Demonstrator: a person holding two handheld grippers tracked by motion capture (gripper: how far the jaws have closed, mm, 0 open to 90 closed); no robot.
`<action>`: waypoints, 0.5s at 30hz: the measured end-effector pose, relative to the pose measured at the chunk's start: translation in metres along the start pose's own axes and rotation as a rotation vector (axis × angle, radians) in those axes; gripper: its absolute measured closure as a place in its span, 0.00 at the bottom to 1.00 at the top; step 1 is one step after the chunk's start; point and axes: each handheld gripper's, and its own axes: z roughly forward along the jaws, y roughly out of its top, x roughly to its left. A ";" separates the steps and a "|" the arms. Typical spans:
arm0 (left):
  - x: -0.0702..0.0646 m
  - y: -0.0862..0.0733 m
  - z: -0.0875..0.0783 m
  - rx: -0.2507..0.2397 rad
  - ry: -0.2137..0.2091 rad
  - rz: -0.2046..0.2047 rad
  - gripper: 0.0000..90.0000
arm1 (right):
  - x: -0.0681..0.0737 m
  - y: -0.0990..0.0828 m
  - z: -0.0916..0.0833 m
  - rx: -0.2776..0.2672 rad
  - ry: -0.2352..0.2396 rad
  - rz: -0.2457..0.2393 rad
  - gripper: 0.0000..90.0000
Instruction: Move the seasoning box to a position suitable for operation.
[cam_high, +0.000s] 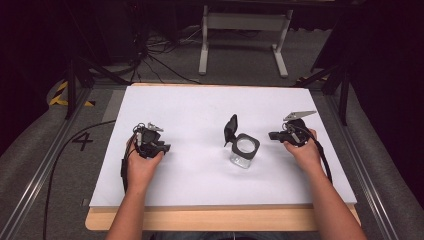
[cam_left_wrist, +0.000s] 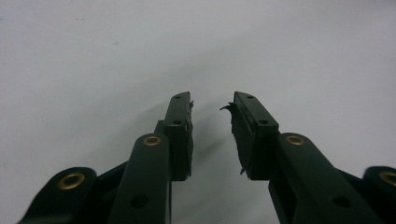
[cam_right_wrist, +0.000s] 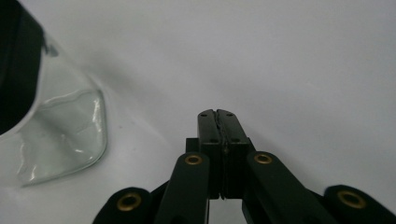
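A clear glass jar (cam_high: 244, 151) with a black collar stands upright on the white board, right of centre; its black hinged lid (cam_high: 230, 129) is flipped up at the jar's left. In the right gripper view the jar (cam_right_wrist: 51, 135) shows at the left edge. My right gripper (cam_high: 273, 135) rests on the board just right of the jar, jaws pressed together with nothing between them (cam_right_wrist: 218, 114). My left gripper (cam_high: 164, 148) lies at the board's left, away from the jar. Its jaws stand apart over bare board (cam_left_wrist: 212, 100), with worn pads (cam_left_wrist: 237, 130).
The white board (cam_high: 200, 105) lies on a wooden table whose front edge (cam_high: 220, 219) shows below it. Metal rails run along both sides. Beyond the board are a white frame's legs (cam_high: 245, 30) and cables on a grey floor.
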 end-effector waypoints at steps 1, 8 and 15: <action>-0.004 0.003 -0.007 -0.014 -0.022 0.008 0.76 | 0.002 0.001 -0.006 -0.014 0.014 -0.015 1.00; -0.014 0.011 -0.023 0.071 -0.075 -0.014 0.64 | 0.015 0.003 -0.018 -0.015 0.071 -0.082 1.00; -0.025 0.018 -0.042 0.113 -0.099 0.008 0.58 | 0.029 0.008 -0.018 0.013 0.127 -0.143 1.00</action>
